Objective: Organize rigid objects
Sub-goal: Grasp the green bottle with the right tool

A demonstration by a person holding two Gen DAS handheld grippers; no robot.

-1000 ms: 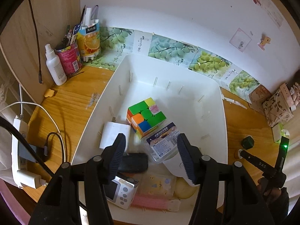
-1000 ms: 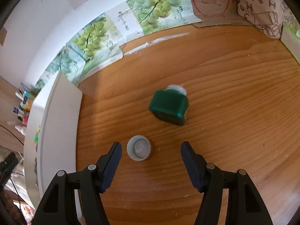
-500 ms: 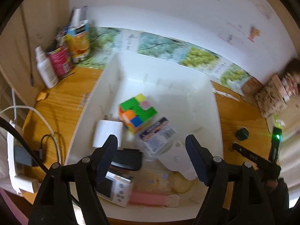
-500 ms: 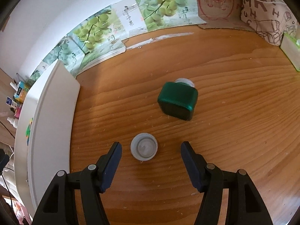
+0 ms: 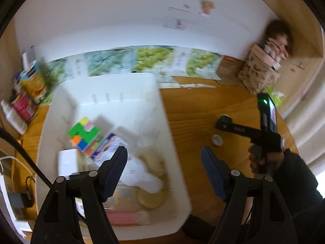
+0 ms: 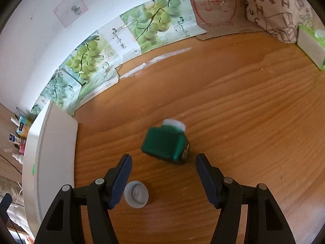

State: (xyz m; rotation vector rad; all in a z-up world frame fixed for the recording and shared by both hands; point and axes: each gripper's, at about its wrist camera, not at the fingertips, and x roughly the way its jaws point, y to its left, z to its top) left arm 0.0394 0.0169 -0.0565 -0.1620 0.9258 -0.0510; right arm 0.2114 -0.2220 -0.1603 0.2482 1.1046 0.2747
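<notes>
A dark green bottle [image 6: 165, 144] with a white cap end lies on its side on the wooden desk. My right gripper [image 6: 163, 160] stands open just short of it, nothing between its fingers. A loose grey-white cap [image 6: 136, 194] lies by its left finger. In the blurred left wrist view, my left gripper [image 5: 163, 154] is open and empty over the right rim of the white bin [image 5: 162, 109]. The bin holds a colour cube [image 5: 84, 136], a blue-labelled clear bottle [image 5: 107, 146] and several small items. The green bottle [image 5: 223, 120], the cap [image 5: 217, 140] and the right gripper [image 5: 220, 127] show at the right.
Grape-print sheets [image 6: 97, 61] line the back wall. A patterned paper bag [image 6: 270, 6] and a tissue box [image 6: 310, 46] stand at the far right. Cans and a spray bottle [image 5: 14, 116] crowd the far left. A black-sleeved hand [image 5: 264, 158] holds the right gripper.
My left gripper widened away from the labelled bottle in the bin and swung right to the bin's rim. My right gripper slid forward past the cap, closer to the green bottle.
</notes>
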